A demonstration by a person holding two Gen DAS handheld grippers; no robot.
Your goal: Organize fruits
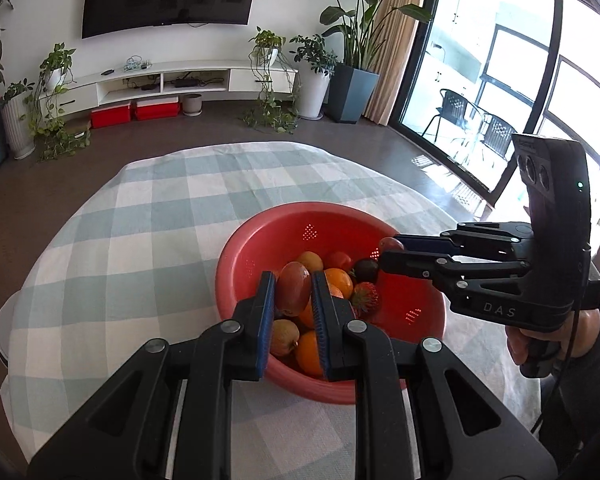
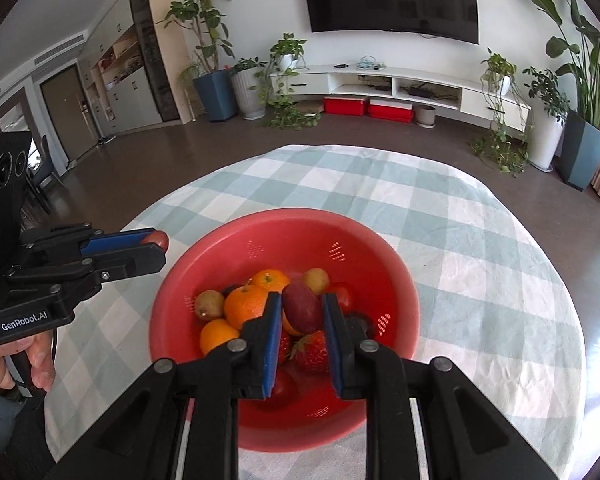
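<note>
Holding a fruit in each hand, I see my left tongs [image 1: 293, 294] clamped on a reddish oval fruit [image 1: 293, 288] above the red colander [image 1: 260, 240]. My right tongs [image 2: 301, 310] are clamped on a dark red plum [image 2: 302, 308], also over the colander. From the left view the right tongs reach in from the right side with the plum at their tip; from the right view the left tongs come in from the left, over the colander's left rim. The colander sits on the checked cloth [image 1: 140, 220] covering the desk, toward its near edge. Inside lie oranges [image 2: 246, 306], small yellow-brown fruits [image 2: 210, 304] and a strawberry [image 2: 312, 350]. My left hand [image 2: 16, 364] grips its handle at the lower left of the right view.
</note>
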